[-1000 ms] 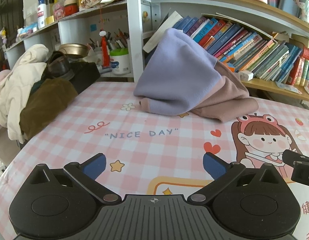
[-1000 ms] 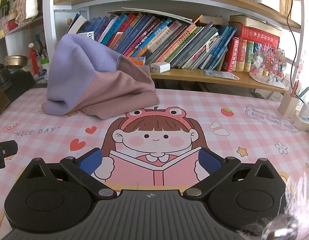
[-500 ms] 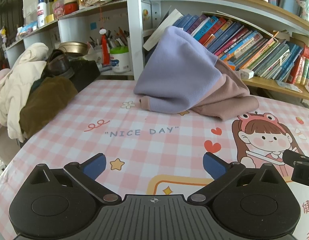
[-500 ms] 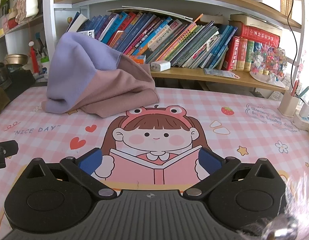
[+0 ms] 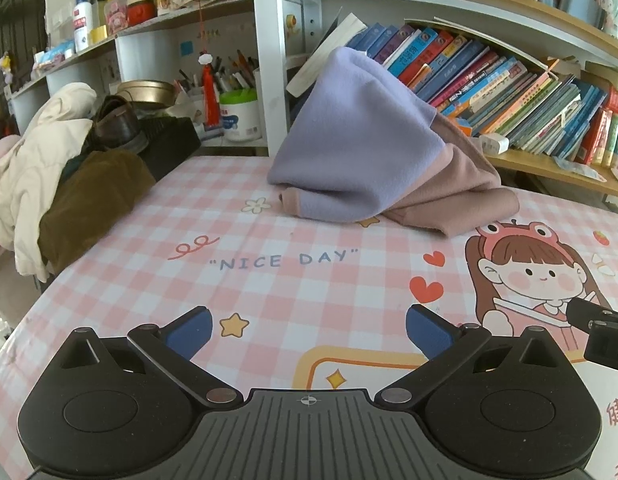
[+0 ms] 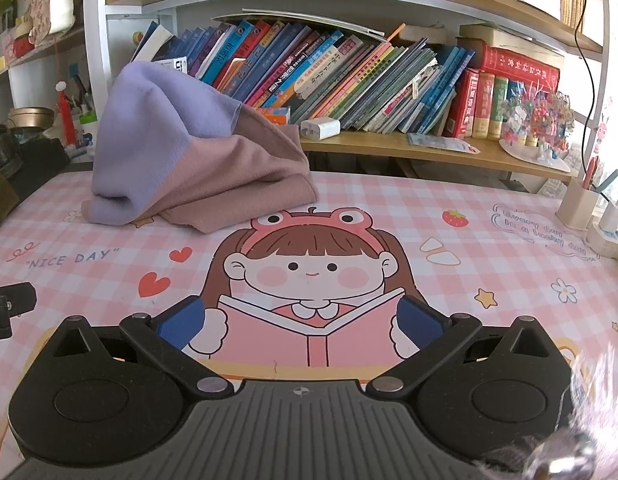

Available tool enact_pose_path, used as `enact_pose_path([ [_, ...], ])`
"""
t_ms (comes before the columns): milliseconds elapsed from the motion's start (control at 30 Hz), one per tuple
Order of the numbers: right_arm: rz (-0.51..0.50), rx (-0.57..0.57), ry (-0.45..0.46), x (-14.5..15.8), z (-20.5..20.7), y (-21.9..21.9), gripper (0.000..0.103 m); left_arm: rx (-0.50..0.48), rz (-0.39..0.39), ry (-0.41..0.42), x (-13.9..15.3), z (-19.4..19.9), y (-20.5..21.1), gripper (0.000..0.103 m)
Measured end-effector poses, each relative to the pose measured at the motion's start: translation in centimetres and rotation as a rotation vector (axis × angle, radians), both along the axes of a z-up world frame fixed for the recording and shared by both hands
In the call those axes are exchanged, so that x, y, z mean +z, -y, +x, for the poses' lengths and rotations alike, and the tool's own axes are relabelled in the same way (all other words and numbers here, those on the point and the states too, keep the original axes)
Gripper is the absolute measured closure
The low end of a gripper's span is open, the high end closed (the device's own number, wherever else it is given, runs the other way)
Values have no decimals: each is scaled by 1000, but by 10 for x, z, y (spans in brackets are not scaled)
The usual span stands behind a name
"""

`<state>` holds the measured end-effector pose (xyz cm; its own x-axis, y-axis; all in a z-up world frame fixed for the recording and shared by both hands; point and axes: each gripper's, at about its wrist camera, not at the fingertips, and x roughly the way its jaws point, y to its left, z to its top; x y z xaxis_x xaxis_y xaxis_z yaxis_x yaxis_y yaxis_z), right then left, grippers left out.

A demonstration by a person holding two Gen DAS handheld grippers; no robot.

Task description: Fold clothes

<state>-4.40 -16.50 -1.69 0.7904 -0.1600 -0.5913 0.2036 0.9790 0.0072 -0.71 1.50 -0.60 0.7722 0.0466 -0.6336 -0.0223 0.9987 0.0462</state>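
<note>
A lilac and dusty-pink garment [image 5: 373, 160] lies in a heap at the far side of the pink checked table mat [image 5: 269, 276], leaning up against the bookshelf; it also shows in the right wrist view [image 6: 181, 168]. My left gripper [image 5: 307, 330] is open and empty, low over the mat's near side, well short of the garment. My right gripper [image 6: 301, 320] is open and empty over the printed cartoon girl [image 6: 309, 272], the garment ahead and to its left.
A pile of cream and brown clothes [image 5: 57, 184] and a shoe [image 5: 117, 124] sit at the table's left edge. A bookshelf with books [image 6: 369, 84] runs along the back. A pen cup [image 6: 579, 204] and a power strip [image 6: 609, 236] stand at the far right.
Both grippers have shifted very slightly toward the garment; the view is nearly unchanged. Both stay open and empty.
</note>
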Motion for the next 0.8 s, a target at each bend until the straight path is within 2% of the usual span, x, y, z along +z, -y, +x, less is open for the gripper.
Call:
enact_pose_path([
  [633, 44, 22, -14, -1, 0, -3, 0, -2, -8, 1, -2, 1, -2, 0],
  [800, 52, 21, -18, -1, 0, -4, 0, -46, -54, -14, -5, 0, -3, 0],
])
